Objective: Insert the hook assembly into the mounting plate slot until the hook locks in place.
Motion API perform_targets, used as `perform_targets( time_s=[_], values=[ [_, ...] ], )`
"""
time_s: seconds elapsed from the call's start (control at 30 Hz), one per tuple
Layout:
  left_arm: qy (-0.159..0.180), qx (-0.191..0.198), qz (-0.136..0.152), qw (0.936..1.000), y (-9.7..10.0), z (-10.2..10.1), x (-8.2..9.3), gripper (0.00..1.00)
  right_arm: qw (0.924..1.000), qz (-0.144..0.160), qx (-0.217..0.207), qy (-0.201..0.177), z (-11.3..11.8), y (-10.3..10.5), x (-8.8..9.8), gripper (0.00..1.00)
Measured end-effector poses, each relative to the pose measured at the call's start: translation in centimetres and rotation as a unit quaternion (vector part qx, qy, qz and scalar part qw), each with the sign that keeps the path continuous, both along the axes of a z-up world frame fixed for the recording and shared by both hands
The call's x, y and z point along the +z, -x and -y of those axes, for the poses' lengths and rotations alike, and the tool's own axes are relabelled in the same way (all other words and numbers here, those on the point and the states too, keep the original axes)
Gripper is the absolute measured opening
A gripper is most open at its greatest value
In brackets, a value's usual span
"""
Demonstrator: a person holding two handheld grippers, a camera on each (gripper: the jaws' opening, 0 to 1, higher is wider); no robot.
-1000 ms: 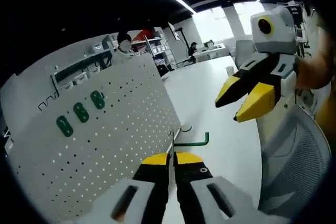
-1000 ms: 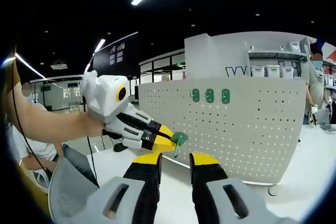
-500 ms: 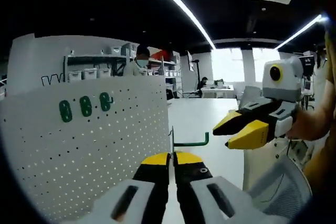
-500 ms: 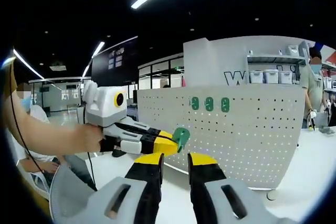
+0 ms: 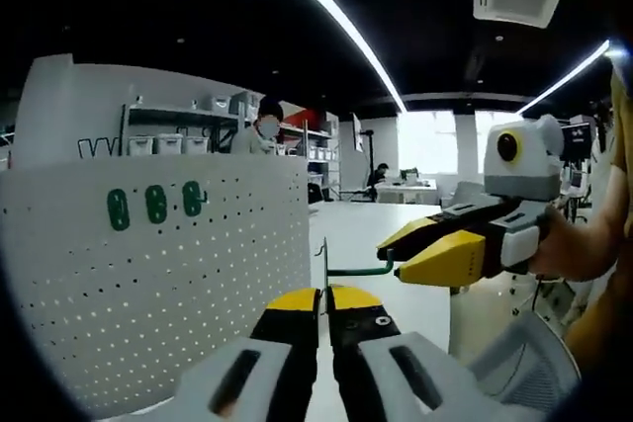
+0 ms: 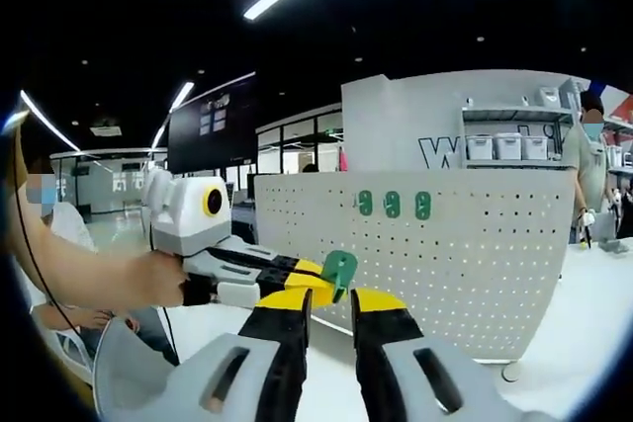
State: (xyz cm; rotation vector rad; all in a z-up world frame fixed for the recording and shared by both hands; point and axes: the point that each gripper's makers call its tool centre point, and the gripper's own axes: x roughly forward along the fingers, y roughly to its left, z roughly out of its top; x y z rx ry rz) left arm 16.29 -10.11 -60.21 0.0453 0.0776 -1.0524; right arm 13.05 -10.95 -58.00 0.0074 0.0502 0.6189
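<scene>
At the moment of inspection the left gripper (image 5: 323, 295) was clamped on the hook assembly (image 5: 348, 266), its jaws pressed together around the thin upright backing with the green arm projecting sideways toward the right gripper (image 5: 420, 252). In the right gripper view, the right gripper (image 6: 329, 300) stood with a narrow gap between its jaws and nothing between them; the green hook end (image 6: 339, 268) sat just above and ahead of its tips. The white perforated mounting plate (image 6: 465, 254) stood upright on the table, near but apart from the hook; three green oval pieces (image 6: 394, 205) were already on its face.

Judgement: the assembly was still being presented, not yet inserted. Good practice called for squaring the backing to the plate, aligning with a slot, and pressing straight in. Whether the right jaws touched the hook could not be determined.
</scene>
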Motion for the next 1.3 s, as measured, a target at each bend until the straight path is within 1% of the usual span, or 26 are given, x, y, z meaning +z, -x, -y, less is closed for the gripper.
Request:
perform_targets(
  time_s=[0.07, 0.23, 0.27, 0.3, 0.4, 0.7, 0.8, 0.87, 0.93, 1.3],
  values=[
    [0.003, 0.0, 0.003, 1.0, 0.2, 0.1, 0.2, 0.03, 1.0, 0.001, 0.0, -0.001, -0.1, -0.1, 0.1, 0.12],
    [0.024, -0.004, 0.0, 0.9997, 0.5, 0.4, 0.7, 0.03, 0.9999, 0.005, -0.006, -0.007, -0.1, -0.2, 0.5, 0.1],
    [0.033, -0.006, -0.008, 0.9994, 0.5, 0.5, 0.8, 0.03, 0.9999, 0.006, -0.008, -0.008, 0.0, -0.3, 0.6, 0.09],
    [0.052, -0.006, -0.015, 0.9985, 0.5, 0.5, 1.0, 0.03, 0.9999, 0.009, -0.01, -0.01, 0.0, -0.3, 0.7, 0.09],
    [0.071, -0.006, -0.027, 0.9971, 0.5, 0.5, 1.2, 0.03, 0.9997, 0.014, -0.015, -0.016, 0.1, -0.4, 0.9, 0.08],
    [0.076, -0.012, -0.025, 0.9967, 0.7, 1.2, 1.5, 0.03, 0.9994, 0.021, -0.023, -0.018, 0.3, -0.7, 1.4, 0.06],
    [0.085, -0.013, -0.028, 0.9959, 0.7, 1.2, 1.7, 0.03, 0.9994, 0.02, -0.023, -0.019, 0.2, -0.8, 1.3, 0.05],
    [0.089, -0.015, -0.029, 0.9955, 0.7, 1.3, 1.8, 0.03, 0.9992, 0.024, -0.026, -0.017, 0.2, -0.9, 1.4, 0.05],
    [0.089, -0.016, -0.029, 0.9955, 0.8, 1.3, 1.8, 0.03, 0.999, 0.028, -0.027, -0.023, 0.2, -0.9, 1.7, 0.04],
    [0.091, -0.019, -0.028, 0.9953, 0.9, 1.3, 2.0, 0.03, 0.9989, 0.029, -0.032, -0.019, 0.3, -1.0, 1.6, 0.03]
  ],
)
